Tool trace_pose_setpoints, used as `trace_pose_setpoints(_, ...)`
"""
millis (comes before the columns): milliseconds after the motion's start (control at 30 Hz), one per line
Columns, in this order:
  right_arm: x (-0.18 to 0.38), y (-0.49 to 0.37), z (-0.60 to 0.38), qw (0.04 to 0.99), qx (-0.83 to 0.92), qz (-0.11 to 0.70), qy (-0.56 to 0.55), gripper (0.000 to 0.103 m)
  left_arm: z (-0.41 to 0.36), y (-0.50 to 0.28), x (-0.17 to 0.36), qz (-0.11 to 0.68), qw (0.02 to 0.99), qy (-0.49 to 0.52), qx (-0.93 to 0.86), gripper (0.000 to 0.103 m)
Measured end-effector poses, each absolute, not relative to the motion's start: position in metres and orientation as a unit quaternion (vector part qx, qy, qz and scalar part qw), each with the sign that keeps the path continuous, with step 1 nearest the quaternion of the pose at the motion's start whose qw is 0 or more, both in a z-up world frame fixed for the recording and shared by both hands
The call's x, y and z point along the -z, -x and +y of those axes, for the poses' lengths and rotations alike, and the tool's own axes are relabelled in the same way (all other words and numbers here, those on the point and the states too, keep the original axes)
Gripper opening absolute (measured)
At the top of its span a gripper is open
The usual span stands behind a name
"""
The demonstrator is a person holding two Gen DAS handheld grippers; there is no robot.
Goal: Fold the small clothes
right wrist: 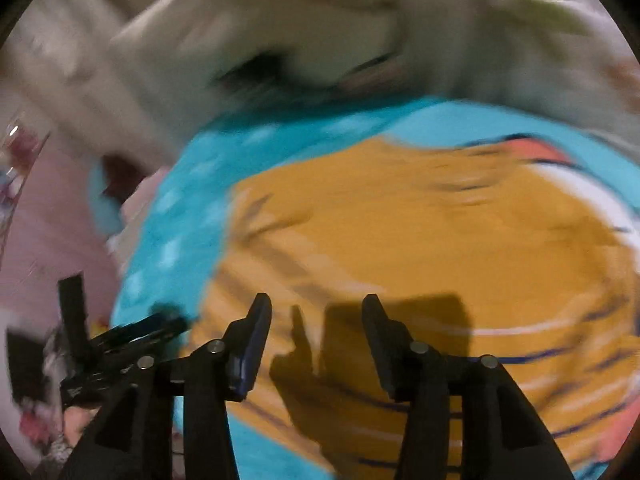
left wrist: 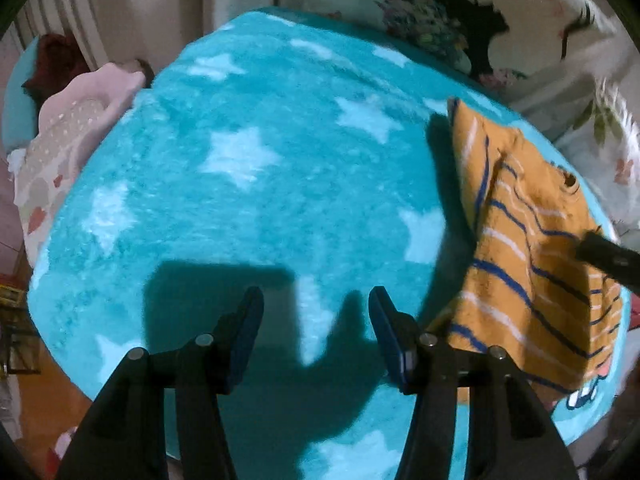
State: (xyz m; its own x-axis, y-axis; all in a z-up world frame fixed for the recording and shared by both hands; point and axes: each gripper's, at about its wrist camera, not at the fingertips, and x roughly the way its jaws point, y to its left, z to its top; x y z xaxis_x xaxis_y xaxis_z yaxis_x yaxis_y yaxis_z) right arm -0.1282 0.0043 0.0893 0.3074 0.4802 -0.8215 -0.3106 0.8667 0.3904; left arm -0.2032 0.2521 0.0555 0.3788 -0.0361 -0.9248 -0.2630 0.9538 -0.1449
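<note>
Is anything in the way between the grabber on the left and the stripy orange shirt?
Nothing visible is. The left gripper hangs open over bare turquoise star blanket, and the orange striped shirt lies off to its right with only blanket between. The right gripper is open above the shirt.

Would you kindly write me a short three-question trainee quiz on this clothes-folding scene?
1. True or false: the left claw grips the orange striped garment.
2. What pattern marks the turquoise blanket?
3. The garment's stripes are: A) red and green B) blue and white C) black only.

Key:
1. False; its fingers stand apart over bare blanket, with the garment off to one side.
2. Pale stars.
3. B.
</note>
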Motion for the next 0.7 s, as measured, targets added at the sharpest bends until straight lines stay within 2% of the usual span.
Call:
trace_pose_setpoints(133,-0.066,0.115,0.062,0.797,-0.219,0.561,-0.044,0.060,0.270,0.211,-0.064,0.541,0.827,0.139,-0.063,0.054)
trace_pose_setpoints(200,-0.056,0.112,0.090,0.805,-0.179,0.565,-0.010,0.071,0.279,0.214,-0.068,0.536,0.830,0.141,-0.060,0.054)
trace_pose_setpoints(367,-0.034,0.118,0.137,0.823,-0.069,0.548,0.134,0.071,0.298,0.215,-0.067,0.531,0.831,0.153,-0.055,0.054)
trace_pose_setpoints(433,-0.029,0.125,0.148,0.833,-0.046,0.525,0.168,0.065,0.305,0.215,-0.065,0.532,0.830,0.160,-0.053,0.054)
trace_pose_setpoints(500,-0.030,0.127,0.142,0.840,-0.036,0.516,0.163,0.042,0.308,0.215,-0.065,0.531,0.830,0.165,-0.049,0.054)
trace_pose_setpoints(600,-0.044,0.121,0.115,0.843,-0.058,0.525,0.099,0.020,0.305,0.213,-0.066,0.531,0.830,0.163,-0.044,0.054)
trace_pose_setpoints(700,-0.059,0.114,0.093,0.842,-0.088,0.531,0.028,0.016,0.297,0.206,-0.068,0.531,0.830,0.166,-0.036,0.054)
